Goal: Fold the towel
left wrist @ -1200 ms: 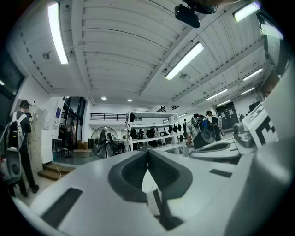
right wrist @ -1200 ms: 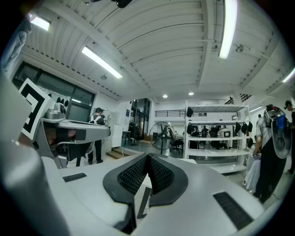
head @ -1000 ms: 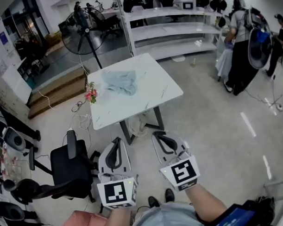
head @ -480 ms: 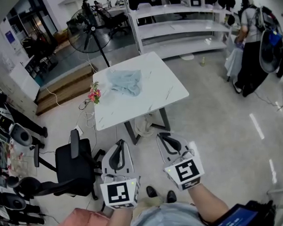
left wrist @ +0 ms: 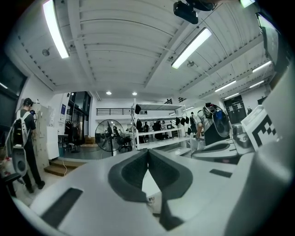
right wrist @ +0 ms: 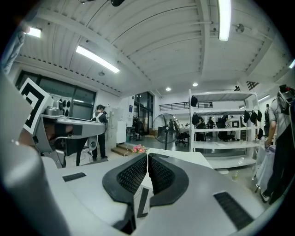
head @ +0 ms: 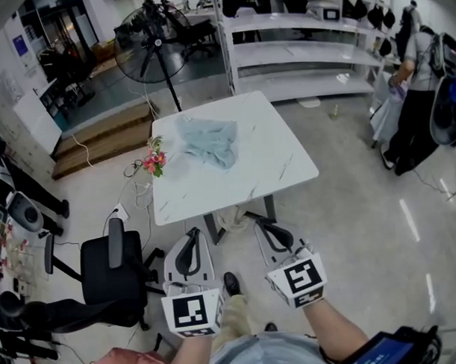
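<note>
A crumpled light-blue towel [head: 210,140] lies on the far left part of a white marble-look table [head: 272,165]. Both grippers hang in the air short of the table's near edge, well apart from the towel. My left gripper [head: 189,234] is shut with nothing between its jaws, and my right gripper [head: 258,226] is shut and empty too. In the left gripper view the left gripper [left wrist: 147,152] shows its tips meeting. In the right gripper view the right gripper [right wrist: 147,156] points level at the table top [right wrist: 184,157].
A bunch of pink flowers [head: 154,159] stands at the table's left edge. A black office chair [head: 112,275] is at the near left, a standing fan [head: 150,46] and white shelves [head: 298,56] behind the table. A person [head: 423,96] stands at the far right.
The table and towel have come nearer and lower in the head view as I walk toward them. Both grippers stay shut and side by side in front of me.
</note>
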`<state>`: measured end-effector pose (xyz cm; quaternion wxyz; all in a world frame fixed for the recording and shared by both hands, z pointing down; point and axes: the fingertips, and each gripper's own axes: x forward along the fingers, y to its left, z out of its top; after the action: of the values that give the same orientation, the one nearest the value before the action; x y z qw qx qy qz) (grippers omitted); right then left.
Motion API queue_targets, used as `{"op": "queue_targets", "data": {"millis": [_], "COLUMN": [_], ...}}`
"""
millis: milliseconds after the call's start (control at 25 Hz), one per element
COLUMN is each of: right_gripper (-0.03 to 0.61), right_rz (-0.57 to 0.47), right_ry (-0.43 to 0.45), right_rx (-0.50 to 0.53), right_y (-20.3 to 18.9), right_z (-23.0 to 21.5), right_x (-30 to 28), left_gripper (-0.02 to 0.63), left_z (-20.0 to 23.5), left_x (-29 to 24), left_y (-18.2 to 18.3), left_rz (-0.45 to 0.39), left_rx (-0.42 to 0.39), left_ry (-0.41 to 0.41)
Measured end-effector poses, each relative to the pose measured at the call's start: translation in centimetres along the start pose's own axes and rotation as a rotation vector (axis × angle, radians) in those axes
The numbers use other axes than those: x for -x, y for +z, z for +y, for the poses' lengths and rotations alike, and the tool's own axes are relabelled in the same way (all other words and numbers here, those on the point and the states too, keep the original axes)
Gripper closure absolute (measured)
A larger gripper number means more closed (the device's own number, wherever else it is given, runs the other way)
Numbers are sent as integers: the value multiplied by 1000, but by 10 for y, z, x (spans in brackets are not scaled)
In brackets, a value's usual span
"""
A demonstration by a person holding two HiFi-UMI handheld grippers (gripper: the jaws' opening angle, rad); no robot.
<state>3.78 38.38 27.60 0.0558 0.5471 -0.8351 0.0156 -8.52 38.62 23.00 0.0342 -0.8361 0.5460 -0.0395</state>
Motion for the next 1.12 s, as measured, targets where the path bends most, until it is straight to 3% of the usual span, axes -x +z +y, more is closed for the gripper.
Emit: {"op": "queue_targets", "data": {"millis": [400,720,1120], "right_gripper": [557,557,546], "right_rz": [61,29,-42], "right_ry": [20,21,68], "right_rx": [43,88,176], "right_y": [-8,30,77], "right_z": [-31,-51,-46], "right_x": [-170,-290,-356], "left_gripper": [606,606,606], "left_z": [98,169,220], "left_x": [-147,-238,-271], "left_y": [-40,-20,16], "left_rz": [62,28,-36], "left_rx": [57,58,25], "left_ry": [-20,-30,26]}}
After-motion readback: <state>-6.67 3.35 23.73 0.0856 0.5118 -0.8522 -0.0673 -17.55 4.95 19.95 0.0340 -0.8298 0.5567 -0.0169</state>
